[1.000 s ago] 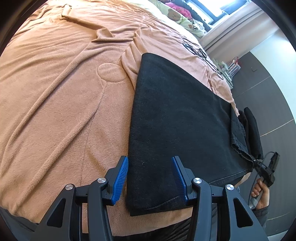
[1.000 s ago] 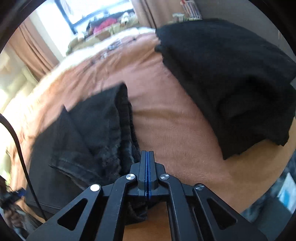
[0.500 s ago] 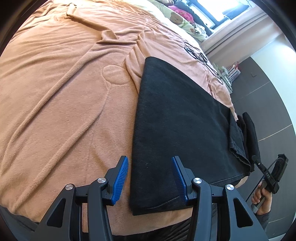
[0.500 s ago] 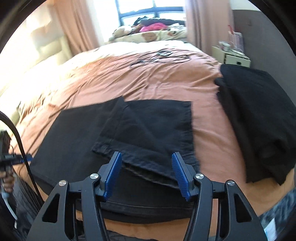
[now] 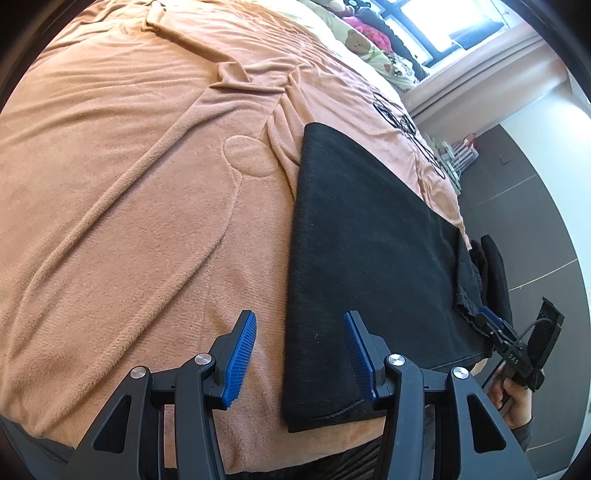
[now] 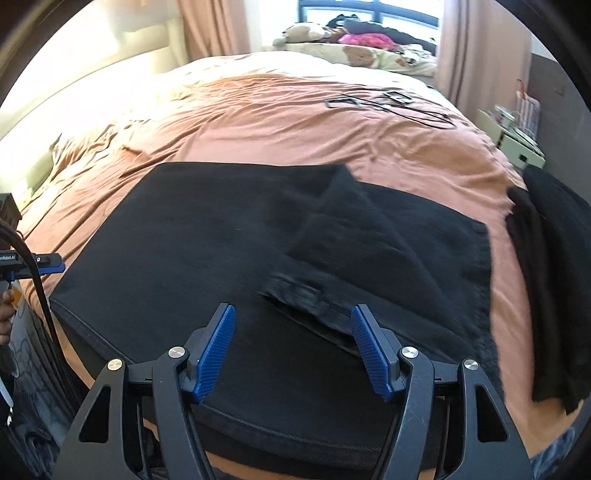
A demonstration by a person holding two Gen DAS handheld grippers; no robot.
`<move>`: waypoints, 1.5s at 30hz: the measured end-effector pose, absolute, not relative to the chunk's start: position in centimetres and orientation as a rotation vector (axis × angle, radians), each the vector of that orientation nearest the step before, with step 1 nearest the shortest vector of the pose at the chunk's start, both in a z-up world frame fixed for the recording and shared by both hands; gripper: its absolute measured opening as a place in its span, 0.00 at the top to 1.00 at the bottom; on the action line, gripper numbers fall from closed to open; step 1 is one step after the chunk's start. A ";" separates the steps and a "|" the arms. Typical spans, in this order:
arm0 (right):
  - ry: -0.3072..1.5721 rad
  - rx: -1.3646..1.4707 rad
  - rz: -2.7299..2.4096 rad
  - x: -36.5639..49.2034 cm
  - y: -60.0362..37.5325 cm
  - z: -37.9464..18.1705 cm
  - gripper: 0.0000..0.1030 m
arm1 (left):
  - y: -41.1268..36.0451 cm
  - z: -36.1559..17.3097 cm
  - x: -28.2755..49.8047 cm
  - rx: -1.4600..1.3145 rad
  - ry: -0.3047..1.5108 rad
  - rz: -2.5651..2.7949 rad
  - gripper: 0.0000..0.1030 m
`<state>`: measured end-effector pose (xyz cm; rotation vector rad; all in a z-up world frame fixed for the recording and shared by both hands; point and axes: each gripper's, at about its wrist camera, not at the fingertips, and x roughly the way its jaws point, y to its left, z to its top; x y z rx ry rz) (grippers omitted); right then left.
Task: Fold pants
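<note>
1. The black denim pants (image 6: 229, 251) are lying flat across the near edge of the peach-orange fleece blanket (image 6: 258, 110), with one end now folded back over the body, so a smaller flap is sitting on top at the right side in the right wrist view.
2. A second ago the right gripper (image 6: 291, 354) was clamped shut with dark cloth bunched under it; its jaws have just been opening, and nothing is sitting between its blue ribbed pads (image 6: 216, 354) now. The flap is lying just beyond them, released.
3. I am judging this as one fold laid down and let go; the flap's near edge is looking skewed, so straightening or a further fold is probably remaining.
4. The left gripper (image 5: 301, 363) is hovering at the pants' (image 5: 369, 258) near left corner as it was a second ago, jaws moderately wide, straddling the long left edge without pressing on it.
5. A person's hand (image 5: 517, 398) is gripping the right tool's handle at the right rim of the left view.
6. Counting outward: one pair of pants being folded; one separate pile of black folded clothing (image 6: 554, 266) at the bed's right edge; two grippers, four blue pads; one blanket.
7. Far off, stuffed toys (image 6: 306, 33) are resting by the window, number unclear.
</note>
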<state>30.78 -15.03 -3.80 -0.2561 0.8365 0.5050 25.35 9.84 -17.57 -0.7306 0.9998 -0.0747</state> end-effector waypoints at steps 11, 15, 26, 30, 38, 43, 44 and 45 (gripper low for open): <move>0.912 -0.340 0.370 34.7 -12.6 -7.5 0.74 | 11.2 -17.5 24.9 -0.757 0.981 -0.048 0.50; 0.912 -0.250 0.412 35.2 -13.6 -5.9 0.96 | 11.3 -17.3 25.1 -0.754 0.983 -0.041 0.50; 0.809 -0.145 0.356 36.6 -19.5 -0.2 0.97 | 10.7 -17.0 25.9 -0.734 0.997 -0.032 0.50; 0.769 -0.129 0.317 37.6 -21.3 1.7 0.97 | 10.6 -17.1 26.1 -0.724 1.009 -0.025 0.50; 0.698 -0.091 0.214 39.4 -23.6 3.6 0.96 | 10.2 -17.1 26.5 -0.715 1.020 -0.027 0.50; 0.714 -0.026 0.224 38.5 -24.7 2.5 0.60 | 10.1 -16.7 26.7 -0.711 1.010 -0.027 0.50; 0.721 -0.020 0.233 38.1 -24.8 2.0 0.53 | 10.1 -16.7 26.8 -0.711 1.010 -0.028 0.50; 0.732 -0.018 0.242 37.8 -25.0 1.7 0.53 | 10.1 -16.8 26.9 -0.711 1.011 -0.028 0.50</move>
